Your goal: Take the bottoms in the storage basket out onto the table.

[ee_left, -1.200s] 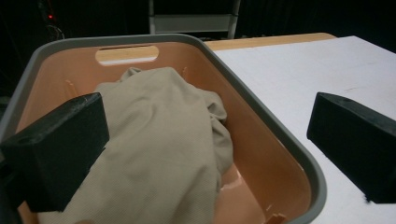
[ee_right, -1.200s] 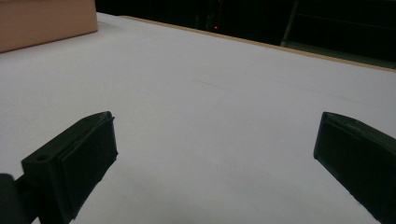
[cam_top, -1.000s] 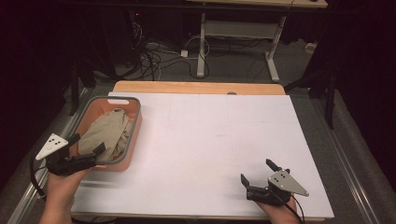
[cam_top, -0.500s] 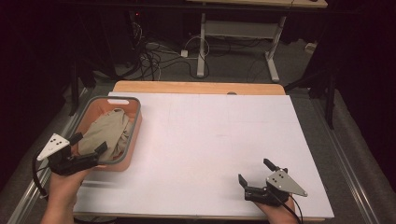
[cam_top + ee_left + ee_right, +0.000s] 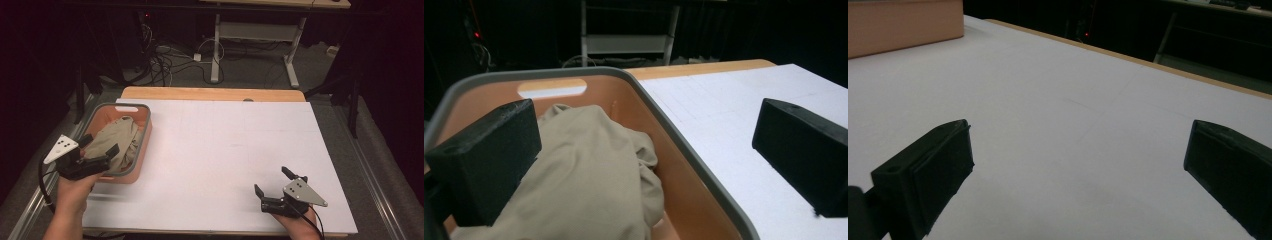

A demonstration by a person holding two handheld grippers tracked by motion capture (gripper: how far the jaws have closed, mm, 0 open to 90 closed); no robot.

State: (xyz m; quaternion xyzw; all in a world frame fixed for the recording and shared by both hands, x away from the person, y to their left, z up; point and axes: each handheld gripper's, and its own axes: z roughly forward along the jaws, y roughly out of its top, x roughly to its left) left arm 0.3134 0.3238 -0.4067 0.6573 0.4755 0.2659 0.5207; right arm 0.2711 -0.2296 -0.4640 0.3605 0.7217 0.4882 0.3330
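Note:
A salmon-pink basket point(image 5: 145, 145) with a grey rim stands at the table's left side, holding a crumpled beige cloth point(image 5: 112, 137). My left gripper point(image 5: 98, 145) hovers open over the basket's near end, one jaw above the cloth and the other over the rim. In the left gripper view the beige cloth point(image 5: 589, 175) lies between the spread jaws inside the basket point(image 5: 674, 145), touching neither pad clearly. My right gripper point(image 5: 272, 182) rests open low over the white table near the front right, with nothing between its jaws point(image 5: 1078, 165).
A white sheet point(image 5: 225, 150) covers the wooden table, whose bare far edge point(image 5: 210, 93) shows beyond it. The basket's side point(image 5: 903, 25) appears far left in the right gripper view. Cables point(image 5: 165, 60) and a desk frame point(image 5: 255, 35) stand on the floor behind.
My left gripper has drawn slightly back toward the basket's near edge. My right gripper has shifted a little toward the front.

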